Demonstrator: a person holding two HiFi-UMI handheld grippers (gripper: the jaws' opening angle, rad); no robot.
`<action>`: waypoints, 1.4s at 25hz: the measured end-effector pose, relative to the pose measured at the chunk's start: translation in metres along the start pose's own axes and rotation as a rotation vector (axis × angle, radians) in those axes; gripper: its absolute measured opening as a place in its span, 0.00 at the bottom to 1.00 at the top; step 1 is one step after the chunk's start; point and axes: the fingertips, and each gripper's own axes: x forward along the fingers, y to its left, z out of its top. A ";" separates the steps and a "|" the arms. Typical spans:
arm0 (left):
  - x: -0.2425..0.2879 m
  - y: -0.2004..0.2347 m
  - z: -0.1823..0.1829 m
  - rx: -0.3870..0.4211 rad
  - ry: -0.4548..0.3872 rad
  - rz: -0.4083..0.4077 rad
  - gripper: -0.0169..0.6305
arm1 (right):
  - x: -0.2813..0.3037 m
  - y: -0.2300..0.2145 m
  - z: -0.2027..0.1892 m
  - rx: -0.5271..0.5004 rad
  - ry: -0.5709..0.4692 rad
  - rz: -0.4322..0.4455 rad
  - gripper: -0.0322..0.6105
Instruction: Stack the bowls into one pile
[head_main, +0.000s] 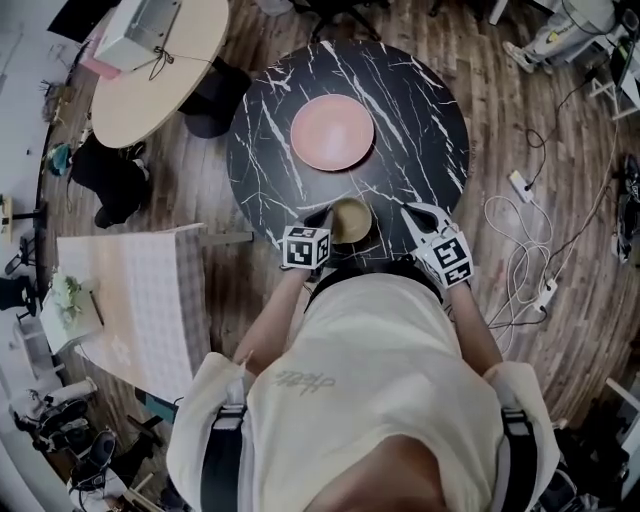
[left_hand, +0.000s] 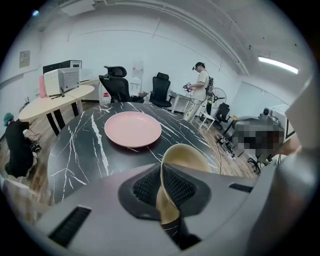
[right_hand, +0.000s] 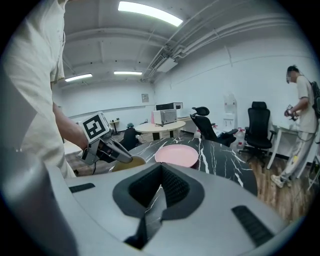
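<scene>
Tan bowl (head_main: 350, 220): sat tilted at the worktop's (head_main: 420, 120) 6 o'clock edge, pinched by its wall; contact with the surface could not be told.
Left gripper (head_main: 322, 218): jaws narrow, clamped on the tan bowl's rim at its 9 o'clock side, one pad inside and one outside.
Right gripper (head_main: 410, 212): near the bowl at 3 o'clock, jaws closed together on nothing.
Pink bowl (head_main: 332, 132): lay mid-worktop, toward 12 o'clock, well apart.
Risk in carrying: likely a swing or slip in that single thin-rim pinch; so near the edge, could drop to the floor.
Risk in stacking: a tilted release might skid off the shallow pink bowl.
</scene>
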 end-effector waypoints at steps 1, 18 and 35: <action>-0.001 0.003 -0.002 -0.004 0.001 0.001 0.07 | 0.002 0.003 0.001 -0.006 0.007 0.002 0.06; 0.006 0.033 -0.029 0.103 0.035 -0.102 0.07 | 0.026 0.055 -0.004 0.029 0.041 -0.099 0.06; 0.025 0.032 -0.039 0.328 0.058 -0.128 0.09 | 0.019 0.082 -0.014 0.061 0.092 -0.170 0.06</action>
